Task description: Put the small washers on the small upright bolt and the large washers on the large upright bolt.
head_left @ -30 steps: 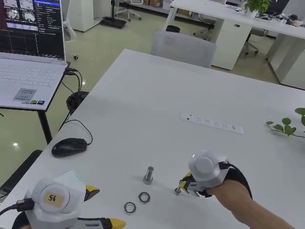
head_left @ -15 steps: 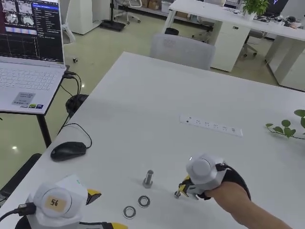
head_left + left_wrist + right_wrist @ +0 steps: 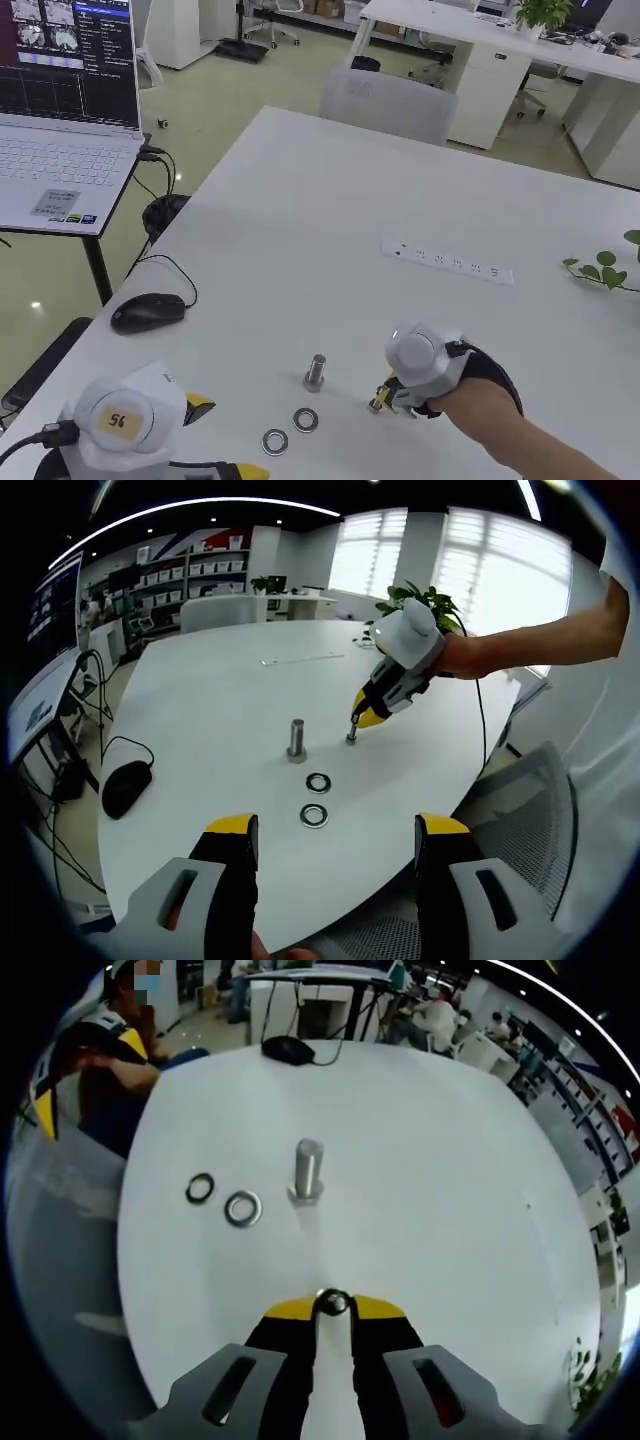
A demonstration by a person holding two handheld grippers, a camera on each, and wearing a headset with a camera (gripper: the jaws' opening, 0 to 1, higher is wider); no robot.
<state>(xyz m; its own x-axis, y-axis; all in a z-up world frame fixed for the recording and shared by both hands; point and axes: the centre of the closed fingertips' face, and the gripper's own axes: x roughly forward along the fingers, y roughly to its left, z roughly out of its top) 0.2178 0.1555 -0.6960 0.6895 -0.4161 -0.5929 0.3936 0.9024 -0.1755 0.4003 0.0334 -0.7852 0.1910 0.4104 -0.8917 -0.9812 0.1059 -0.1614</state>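
The large upright bolt stands on the white table, with two large washers lying flat in front of it. To its right is the small upright bolt. My right gripper sits directly over that bolt's top, its jaws closed on a small round washer. My left gripper hovers open near the table's front edge, short of the large washers, with nothing in it.
A black mouse lies at the table's left edge and a white power strip farther back. A laptop stands on a side stand at the left. A grey chair is behind the table, plant leaves at the right.
The right gripper stays at the small bolt, barely shifting. The left gripper holds still and open. The bolts and large washers have not moved.
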